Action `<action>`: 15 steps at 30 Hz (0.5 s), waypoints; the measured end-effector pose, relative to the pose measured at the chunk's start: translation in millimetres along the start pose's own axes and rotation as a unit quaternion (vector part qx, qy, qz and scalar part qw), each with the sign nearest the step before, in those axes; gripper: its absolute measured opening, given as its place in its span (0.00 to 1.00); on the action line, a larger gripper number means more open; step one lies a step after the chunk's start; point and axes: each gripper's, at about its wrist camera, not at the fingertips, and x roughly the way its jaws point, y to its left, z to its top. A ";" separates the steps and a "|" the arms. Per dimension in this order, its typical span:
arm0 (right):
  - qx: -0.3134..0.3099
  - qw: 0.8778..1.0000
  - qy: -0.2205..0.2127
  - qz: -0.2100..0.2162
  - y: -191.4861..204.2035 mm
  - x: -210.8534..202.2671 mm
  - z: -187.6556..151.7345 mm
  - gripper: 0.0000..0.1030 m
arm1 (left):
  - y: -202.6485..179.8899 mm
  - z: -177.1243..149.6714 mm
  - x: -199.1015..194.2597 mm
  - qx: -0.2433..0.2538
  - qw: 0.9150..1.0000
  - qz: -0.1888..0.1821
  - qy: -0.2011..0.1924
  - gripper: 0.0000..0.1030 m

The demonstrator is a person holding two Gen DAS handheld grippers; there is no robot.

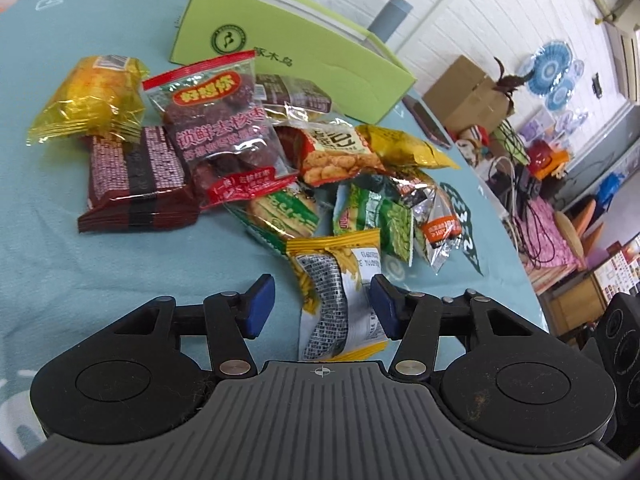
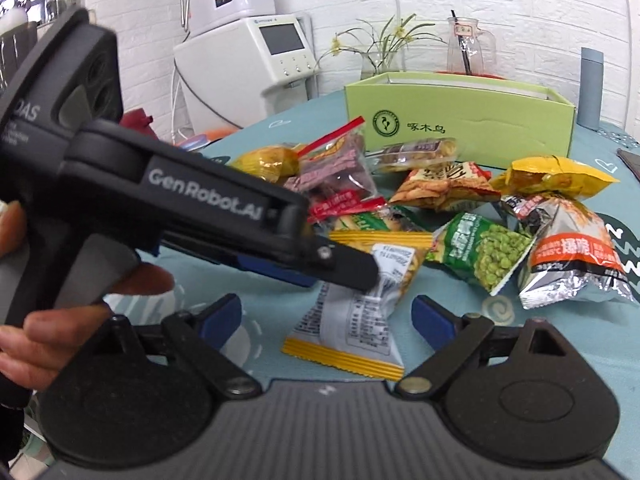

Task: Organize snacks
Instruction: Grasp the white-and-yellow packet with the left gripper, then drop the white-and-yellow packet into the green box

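Teal cloth covers the worktop [image 1: 48,272], with a white brick wall behind it. Nearest, the left hand-held gripper [image 1: 322,306] hangs low with its blue pads spread, one on each side of a yellow-edged packet [image 1: 340,300] lying flat at the near end of the pile; the right pad looks to be touching the wrapper, the left one is apart. The right hand-held gripper [image 2: 326,314] waits just short of the same packet [image 2: 352,320], jaws wide and holding nothing. My judgement: the step is picking this first snack, and the next move calls for closing on its crimped, twisted middle, then lifting it towards the green box [image 1: 288,44] at the far side. The packet is small, crinkled, silver-printed. Beyond it lie the green-pea bag [image 1: 380,220], red date bag [image 1: 224,132] and others, heaped and overlapping.
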 end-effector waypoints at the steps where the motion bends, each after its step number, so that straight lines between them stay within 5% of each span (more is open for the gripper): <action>1: -0.002 1.000 0.002 0.000 0.6 1.7 -0.2 0.90 | -2.1 -0.9 1.7 0.004 1.000 -0.004 0.001 0.33; 8: -0.004 1.000 -0.004 -0.009 -2.2 9.5 -3.9 0.86 | -2.4 -7.1 5.8 0.013 1.000 -0.014 0.002 0.33; 9: -0.006 1.000 -0.005 -0.014 -0.5 9.2 -3.4 0.77 | -2.7 -7.7 6.2 0.014 1.000 -0.015 0.005 0.28; 10: -0.007 1.000 -0.001 -0.015 0.6 8.7 -2.1 0.73 | -2.1 -8.1 7.4 0.010 1.000 -0.025 0.014 0.12; 15: -0.008 1.000 -0.018 -0.017 2.9 -8.0 10.1 0.64 | -20.4 -3.9 -9.8 0.032 0.999 -0.029 -0.001 0.02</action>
